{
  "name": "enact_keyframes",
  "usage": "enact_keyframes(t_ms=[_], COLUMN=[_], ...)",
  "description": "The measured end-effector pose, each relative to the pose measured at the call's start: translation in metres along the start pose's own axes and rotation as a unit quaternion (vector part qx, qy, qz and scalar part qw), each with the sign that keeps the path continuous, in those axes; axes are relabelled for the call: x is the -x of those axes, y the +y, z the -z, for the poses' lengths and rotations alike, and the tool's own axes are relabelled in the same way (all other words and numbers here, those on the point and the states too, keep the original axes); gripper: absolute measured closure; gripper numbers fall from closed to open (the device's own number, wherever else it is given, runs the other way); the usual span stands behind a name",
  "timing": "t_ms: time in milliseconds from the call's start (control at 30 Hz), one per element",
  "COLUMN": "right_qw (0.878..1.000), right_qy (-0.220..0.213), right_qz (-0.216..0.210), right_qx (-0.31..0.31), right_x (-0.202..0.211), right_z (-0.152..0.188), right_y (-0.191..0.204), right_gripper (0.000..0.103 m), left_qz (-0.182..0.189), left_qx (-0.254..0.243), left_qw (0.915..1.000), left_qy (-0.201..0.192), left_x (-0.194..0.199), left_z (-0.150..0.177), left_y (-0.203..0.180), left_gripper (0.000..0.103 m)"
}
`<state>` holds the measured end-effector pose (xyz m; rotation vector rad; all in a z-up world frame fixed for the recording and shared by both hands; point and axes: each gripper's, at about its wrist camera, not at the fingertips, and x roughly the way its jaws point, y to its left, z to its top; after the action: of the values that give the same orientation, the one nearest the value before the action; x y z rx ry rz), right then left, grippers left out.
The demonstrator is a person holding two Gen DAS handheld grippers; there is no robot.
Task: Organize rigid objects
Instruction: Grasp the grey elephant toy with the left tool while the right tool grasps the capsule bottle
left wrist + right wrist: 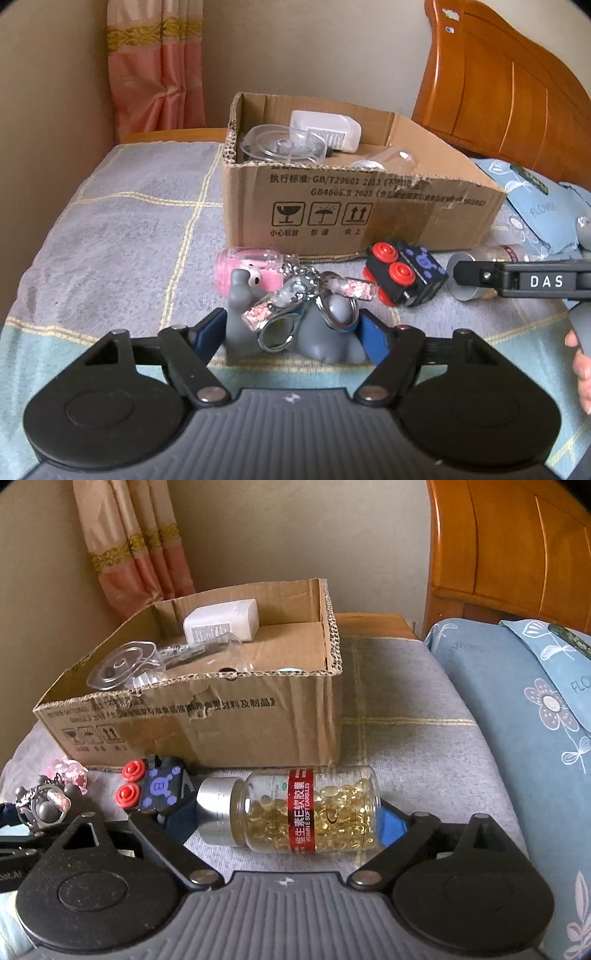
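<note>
**Both claws straddling items in front of box**

Right claw [290,814]: fingers spread wide, bottle [295,808] lying on its side between them, on the bedspread [406,716] just in front of the box [229,716]. Silver cap points left, base right. Pads sit close to cap and base; contact not clear, so not clamped yet by the look of it. Bottle looks stiff and smooth, likely slippery, part full of capsules, so moderate weight and contents will shift. It could roll. Gripping end to end risks it popping out; across the labelled middle looks safer.

Left claw [293,332]: fingers apart, either side of the grey toy [332,343], which carries a keyring bundle [295,299] of small glitter vials. Toy looks rubbery; the vials look fragile and will dangle loose. Take the toy body, not the rings. Pink jar [251,269] and black block [402,277] lie just beyond, close to the box front.

Box already holds a white container [221,622] and a clear lid [122,666].
</note>
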<state>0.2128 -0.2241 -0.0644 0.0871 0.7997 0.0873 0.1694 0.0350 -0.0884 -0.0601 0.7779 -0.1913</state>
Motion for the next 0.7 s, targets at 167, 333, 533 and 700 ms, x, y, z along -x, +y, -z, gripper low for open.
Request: enact_keyframes(t_ms=[167, 333, 533, 700], right_qw=[1.000, 0.999, 0.999, 0.999], right_qy=[0.009, 0.016, 0.019, 0.014], right_qz=[-0.011, -0.017, -0.021, -0.026], right_qx=[0.014, 0.031, 0.038, 0.026], right_x=[0.009, 0.019, 0.031, 0.035], right_z=[0.006, 0.014, 0.025, 0.030], right_y=[-0.004, -0.008, -0.010, -0.013], right_gripper=[0.007, 0.007, 0.007, 0.007], left_qz=[0.004, 0.014, 0.010, -0.002], left_qx=[-0.027, -0.042, -0.046, -0.065], left_qw=[0.9995, 0.9976, 0.9965, 0.9976], left_qy=[0.019, 0.053, 0.068, 0.025], left_x=[0.016, 0.034, 0.047, 0.048], left_z=[0.007, 0.017, 0.026, 0.043], left_y=[0.002, 0.003, 0.007, 0.004], left_gripper=[0.029, 0.028, 0.027, 0.026])
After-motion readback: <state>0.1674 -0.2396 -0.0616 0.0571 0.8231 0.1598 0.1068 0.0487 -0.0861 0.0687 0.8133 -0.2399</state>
